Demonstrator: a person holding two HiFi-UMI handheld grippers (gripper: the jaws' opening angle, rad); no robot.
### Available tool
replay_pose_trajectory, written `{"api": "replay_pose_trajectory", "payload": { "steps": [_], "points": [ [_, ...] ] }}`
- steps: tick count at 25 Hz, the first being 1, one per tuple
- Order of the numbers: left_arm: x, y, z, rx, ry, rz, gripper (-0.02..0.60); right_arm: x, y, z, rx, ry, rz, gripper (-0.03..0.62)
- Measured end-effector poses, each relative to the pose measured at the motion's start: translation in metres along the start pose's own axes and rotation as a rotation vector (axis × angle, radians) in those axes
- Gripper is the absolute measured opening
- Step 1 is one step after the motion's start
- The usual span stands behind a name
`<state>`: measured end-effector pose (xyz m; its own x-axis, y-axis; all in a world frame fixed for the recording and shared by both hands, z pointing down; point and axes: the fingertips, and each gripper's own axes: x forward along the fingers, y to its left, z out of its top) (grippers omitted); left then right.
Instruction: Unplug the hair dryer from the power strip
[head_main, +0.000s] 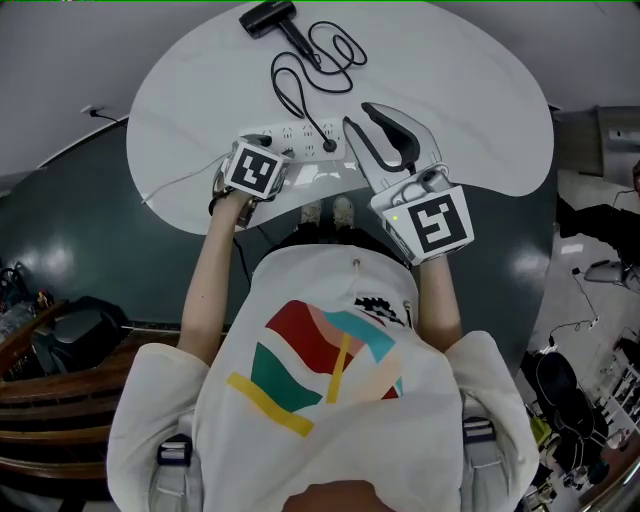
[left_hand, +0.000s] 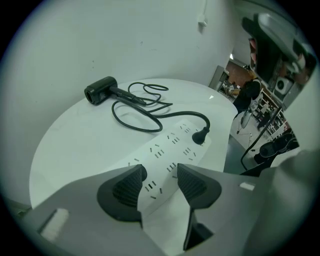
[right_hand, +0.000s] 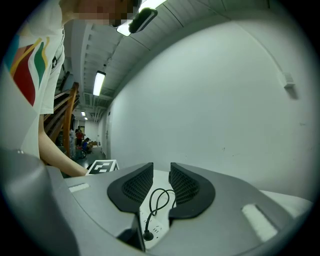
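both jaws are held apart: the left gripper (left_hand: 159, 181) over the strip (left_hand: 167, 145), the right gripper (right_hand: 161, 184) empty; the plug (left_hand: 200, 136) seems seated.

Cool, even indoor light with a greenish cast. Long ceiling lamps (right_hand: 99, 82) glow in the right gripper view. The white counter (head_main: 200, 90) is bright, with faint shadows; the dark floor (head_main: 50, 265) carries pale glare patches. Both gripper views bend strongly and darken at the rim. The near fingers (left_hand: 122, 192) look slightly soft.
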<state>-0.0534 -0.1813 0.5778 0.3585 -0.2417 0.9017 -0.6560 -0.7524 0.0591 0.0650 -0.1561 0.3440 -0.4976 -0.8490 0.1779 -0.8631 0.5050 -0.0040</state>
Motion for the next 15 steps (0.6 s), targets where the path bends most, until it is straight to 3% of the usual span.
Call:
{"api": "replay_pose_trajectory", "payload": {
  "steps": [15],
  "points": [
    [-0.006,-0.002,0.009,0.033,-0.035,0.047,0.146,0.01,-0.013,0.018,-0.062,-0.039,0.008,0.152]
  ]
}}
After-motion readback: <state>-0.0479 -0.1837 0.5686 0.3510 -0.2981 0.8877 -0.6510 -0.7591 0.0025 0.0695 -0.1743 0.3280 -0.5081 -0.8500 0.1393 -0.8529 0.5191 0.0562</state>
